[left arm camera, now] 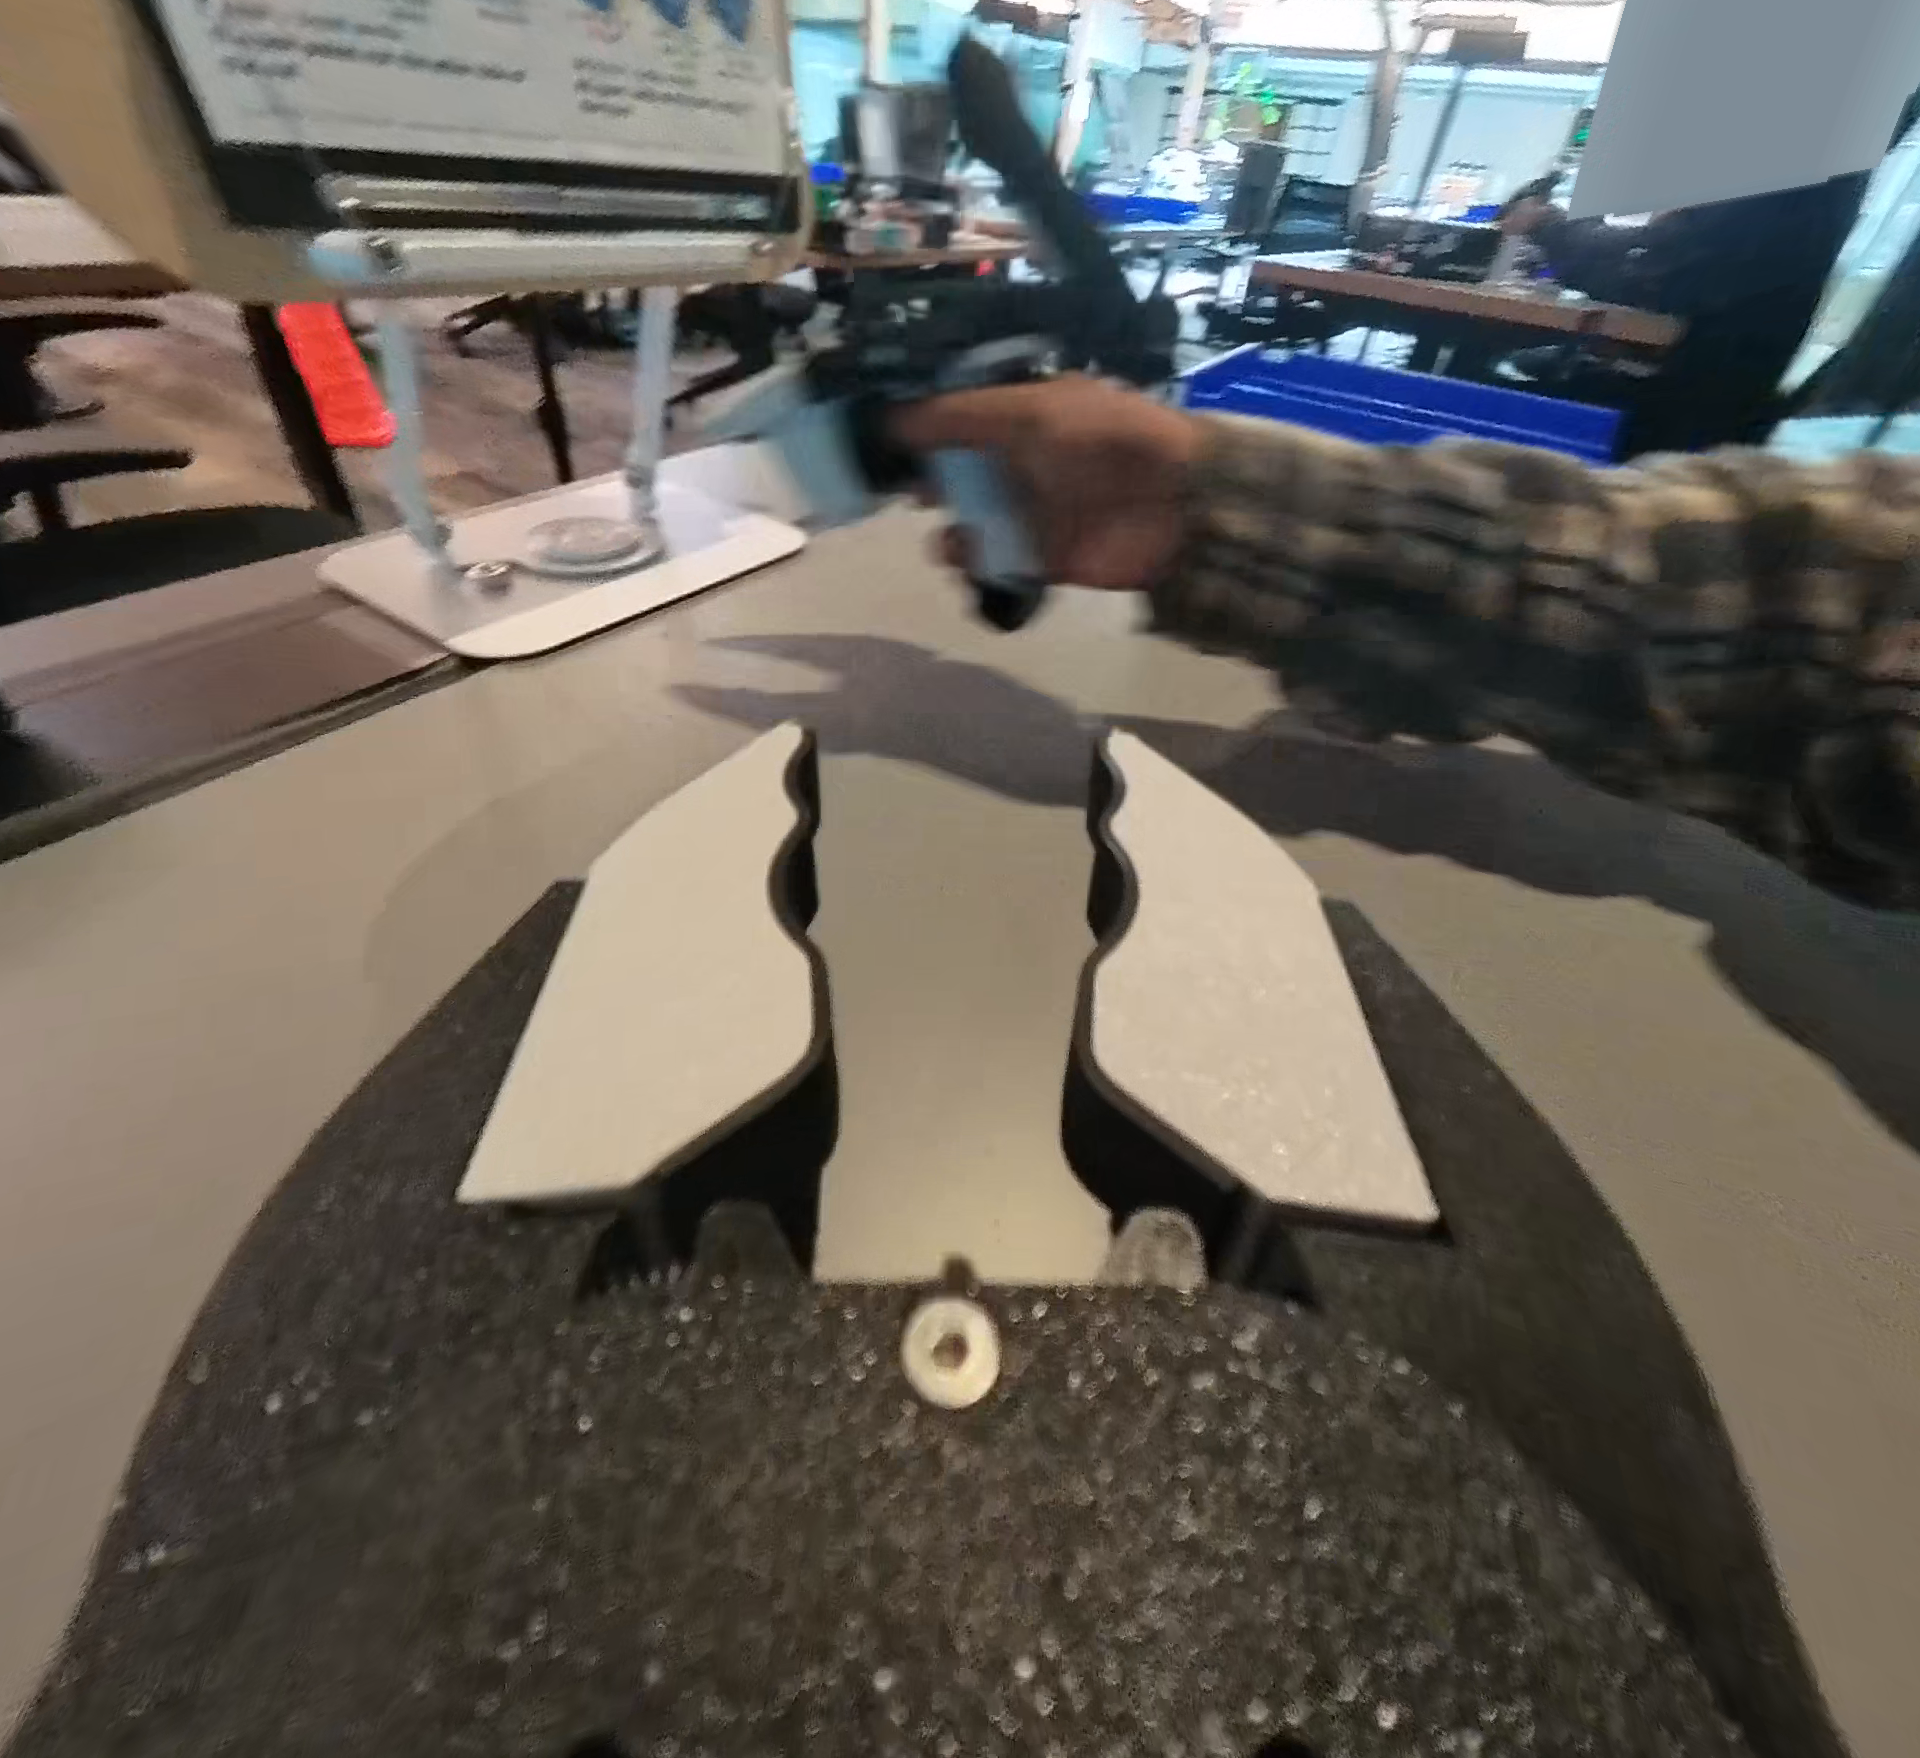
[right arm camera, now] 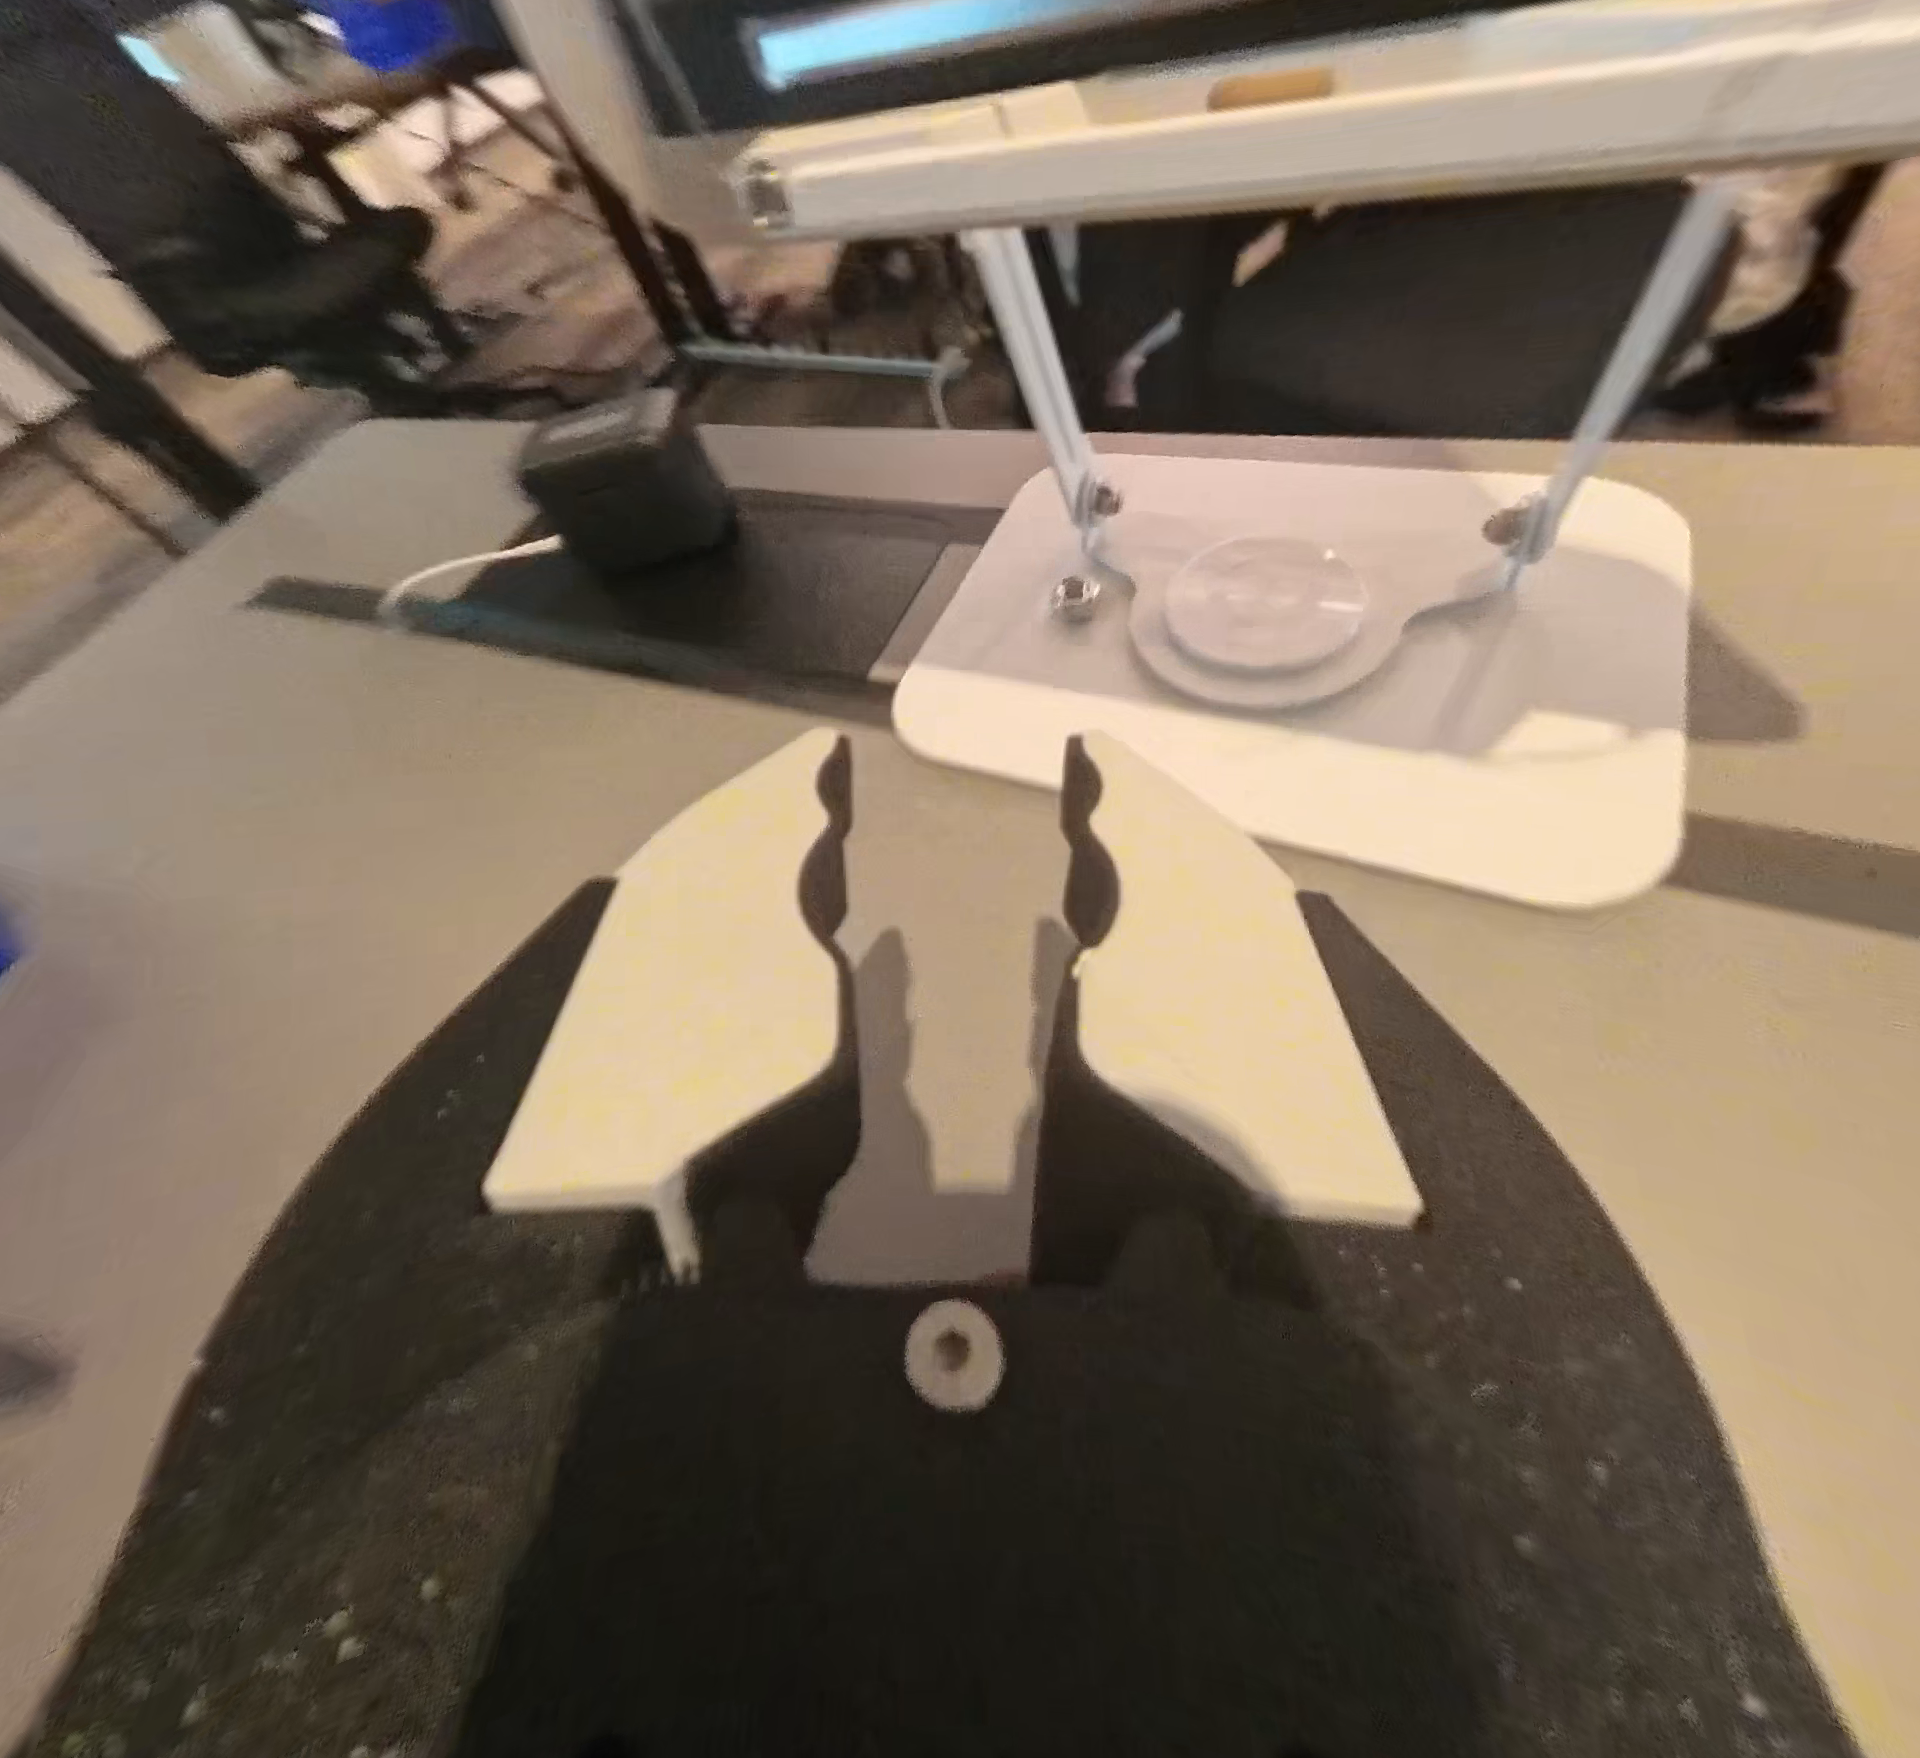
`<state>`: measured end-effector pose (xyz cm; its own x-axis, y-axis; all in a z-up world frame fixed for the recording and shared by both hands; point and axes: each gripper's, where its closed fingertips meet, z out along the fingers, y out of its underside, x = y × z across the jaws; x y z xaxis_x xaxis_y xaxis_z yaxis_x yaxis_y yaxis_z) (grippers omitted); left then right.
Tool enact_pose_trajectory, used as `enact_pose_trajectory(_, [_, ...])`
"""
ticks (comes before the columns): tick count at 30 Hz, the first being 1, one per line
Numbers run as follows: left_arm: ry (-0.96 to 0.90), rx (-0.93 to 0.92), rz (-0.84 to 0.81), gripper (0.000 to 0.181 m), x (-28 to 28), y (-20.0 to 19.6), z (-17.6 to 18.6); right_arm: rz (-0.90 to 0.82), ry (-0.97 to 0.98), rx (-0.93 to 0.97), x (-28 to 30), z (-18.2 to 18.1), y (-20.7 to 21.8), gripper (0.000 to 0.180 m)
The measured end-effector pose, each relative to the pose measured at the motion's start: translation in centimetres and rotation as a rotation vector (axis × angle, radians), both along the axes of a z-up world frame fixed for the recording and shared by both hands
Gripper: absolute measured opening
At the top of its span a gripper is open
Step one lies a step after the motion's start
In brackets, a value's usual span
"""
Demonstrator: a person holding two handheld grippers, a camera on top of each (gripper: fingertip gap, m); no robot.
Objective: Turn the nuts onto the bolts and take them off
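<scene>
Both the left gripper and right gripper gape empty above the desk, while the small, hard, slippery-looking steel nut on the white base plate likely wants pinching across its flats.

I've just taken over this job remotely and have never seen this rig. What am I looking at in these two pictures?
There is no robot here: a person holds a two-finger gripper in each hand, with a camera on each looking forward along its fingers. The left wrist view shows the left gripper, open and empty, above a grey table; farther off is the person's hand holding the other gripper. The right wrist view shows the right gripper, also open and empty, facing a white stand base with a small nut on it. A black box sits behind.
</scene>
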<state>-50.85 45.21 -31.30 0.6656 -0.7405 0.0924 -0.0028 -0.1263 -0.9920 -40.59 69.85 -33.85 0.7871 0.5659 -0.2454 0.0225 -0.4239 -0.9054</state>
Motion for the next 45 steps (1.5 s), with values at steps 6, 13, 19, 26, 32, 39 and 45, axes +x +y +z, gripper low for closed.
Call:
enact_pose_trajectory(6, [0.026, -0.155, 0.150, 0.050, -0.9, 6.3, -1.9, 0.113, 0.078, 0.130, 8.9, 1.5, -8.8, 0.039])
enact_pose_trajectory(13, [0.134, -0.187, 0.319, 0.051, 0.9, 17.5, -3.3, 0.223, 0.027, 0.343, 13.3, 3.2, -14.3, 0.040])
enact_pose_trajectory(19, [0.223, -0.272, 0.470, 0.051, 1.2, 26.9, -6.7, 0.243, 0.009, 0.418, 15.6, 2.5, -16.2, 0.042])
enact_pose_trajectory(26, [0.274, -0.372, 0.550, 0.043, 2.7, 32.3, -8.0, 0.197, 0.027, 0.400, 17.5, 3.0, -15.3, 0.045])
enact_pose_trajectory(32, [0.371, -0.491, 0.560, 0.044, 3.7, 34.4, -10.3, 0.192, 0.065, 0.395, 18.0, 3.8, -15.3, 0.045])
enact_pose_trajectory(39, [0.373, -0.430, 0.659, 0.049, 3.1, 35.8, -9.4, 0.173, 0.080, 0.392, 18.5, 4.2, -15.2, 0.044])
enact_pose_trajectory(45, [0.209, -0.416, 0.699, 0.034, 2.8, 35.3, -8.3, 0.184, 0.124, 0.376, 18.5, 4.8, -15.5, 0.044])
